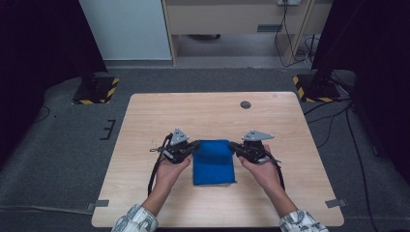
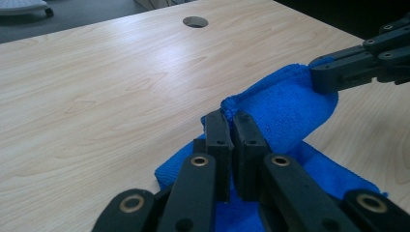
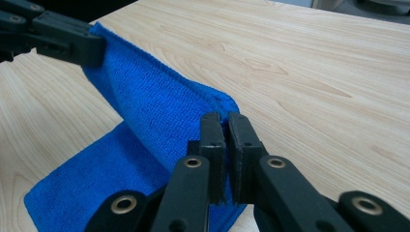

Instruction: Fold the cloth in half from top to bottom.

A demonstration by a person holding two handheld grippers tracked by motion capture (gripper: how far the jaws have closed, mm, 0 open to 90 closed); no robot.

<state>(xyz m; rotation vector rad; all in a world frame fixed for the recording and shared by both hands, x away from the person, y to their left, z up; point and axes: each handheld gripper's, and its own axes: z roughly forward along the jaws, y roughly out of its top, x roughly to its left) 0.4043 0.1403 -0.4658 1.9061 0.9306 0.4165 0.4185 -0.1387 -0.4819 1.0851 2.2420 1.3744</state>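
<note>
A blue cloth (image 1: pixel 213 162) lies on the wooden table (image 1: pixel 145 121), its far edge lifted and curled over the rest. My left gripper (image 1: pixel 195 145) is shut on the far left corner of the blue cloth (image 2: pixel 285 106); in the left gripper view my left gripper (image 2: pixel 231 117) pinches the hem. My right gripper (image 1: pixel 232 145) is shut on the far right corner. In the right gripper view my right gripper (image 3: pixel 223 118) clamps the blue cloth (image 3: pixel 154 111), and the left gripper's jaws hold the other corner at the upper left.
A round cable hole (image 1: pixel 245 104) sits near the table's far edge. Tape tabs (image 1: pixel 98 204) mark the near corners. Stands with yellow-black striped bases (image 1: pixel 96 90) rest on the carpet beyond the table. Bare wood surrounds the cloth.
</note>
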